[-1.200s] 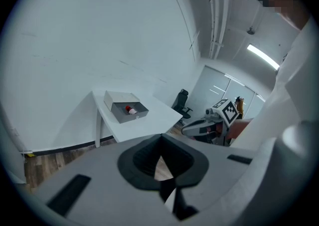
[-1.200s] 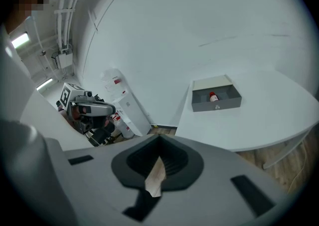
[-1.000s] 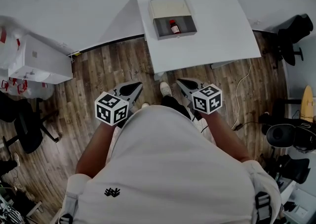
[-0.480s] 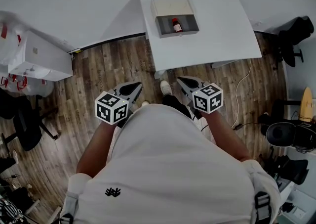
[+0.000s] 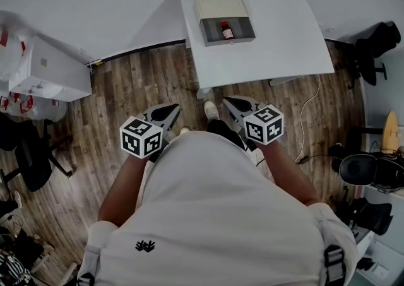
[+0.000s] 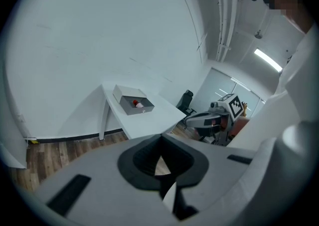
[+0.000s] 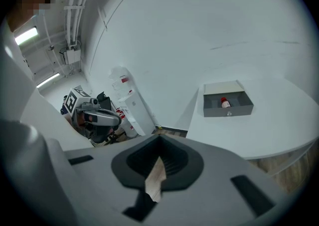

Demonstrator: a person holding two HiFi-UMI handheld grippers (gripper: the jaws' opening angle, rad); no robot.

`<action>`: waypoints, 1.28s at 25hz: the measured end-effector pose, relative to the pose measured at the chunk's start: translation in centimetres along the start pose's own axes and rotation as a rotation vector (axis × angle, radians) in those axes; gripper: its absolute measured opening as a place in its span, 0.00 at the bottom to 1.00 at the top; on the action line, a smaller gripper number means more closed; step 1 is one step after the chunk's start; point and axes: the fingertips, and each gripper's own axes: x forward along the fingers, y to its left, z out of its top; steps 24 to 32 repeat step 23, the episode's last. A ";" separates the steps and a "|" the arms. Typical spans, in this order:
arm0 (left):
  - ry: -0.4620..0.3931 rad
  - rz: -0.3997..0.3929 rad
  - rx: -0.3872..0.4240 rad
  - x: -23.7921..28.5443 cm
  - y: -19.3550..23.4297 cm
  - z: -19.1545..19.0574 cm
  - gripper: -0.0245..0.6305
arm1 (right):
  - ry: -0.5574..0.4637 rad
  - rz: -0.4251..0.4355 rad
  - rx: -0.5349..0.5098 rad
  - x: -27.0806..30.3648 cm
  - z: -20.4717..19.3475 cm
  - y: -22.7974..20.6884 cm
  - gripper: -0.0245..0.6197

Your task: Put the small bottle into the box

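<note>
The small bottle with a red cap lies inside the open grey box at the far side of the white table. Both grippers are held close to the person's body, well short of the table. My left gripper and my right gripper point toward the table, both shut and holding nothing. The left gripper view shows the box, the bottle and the right gripper far off. In the right gripper view the box with the bottle stands on the table, with the left gripper at left.
Wooden floor separates the person from the table. A white cabinet stands at the left by the wall. Black office chairs sit at the right and at the left. A cable trails on the floor below the table's right edge.
Both grippers have tilted a little, so the box sits slightly further right in the two gripper views. The bottle stays in the box. Both grippers remain shut.
</note>
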 end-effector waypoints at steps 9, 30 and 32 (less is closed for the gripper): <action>-0.010 0.031 -0.039 -0.9 0.7 -0.5 0.04 | 0.023 0.022 -0.011 1.0 0.1 0.5 0.05; -0.006 0.043 -0.036 0.7 1.5 0.1 0.04 | 0.023 0.035 -0.024 1.8 0.6 -1.4 0.05; -0.006 0.043 -0.036 0.7 1.5 0.1 0.04 | 0.023 0.035 -0.024 1.8 0.6 -1.4 0.05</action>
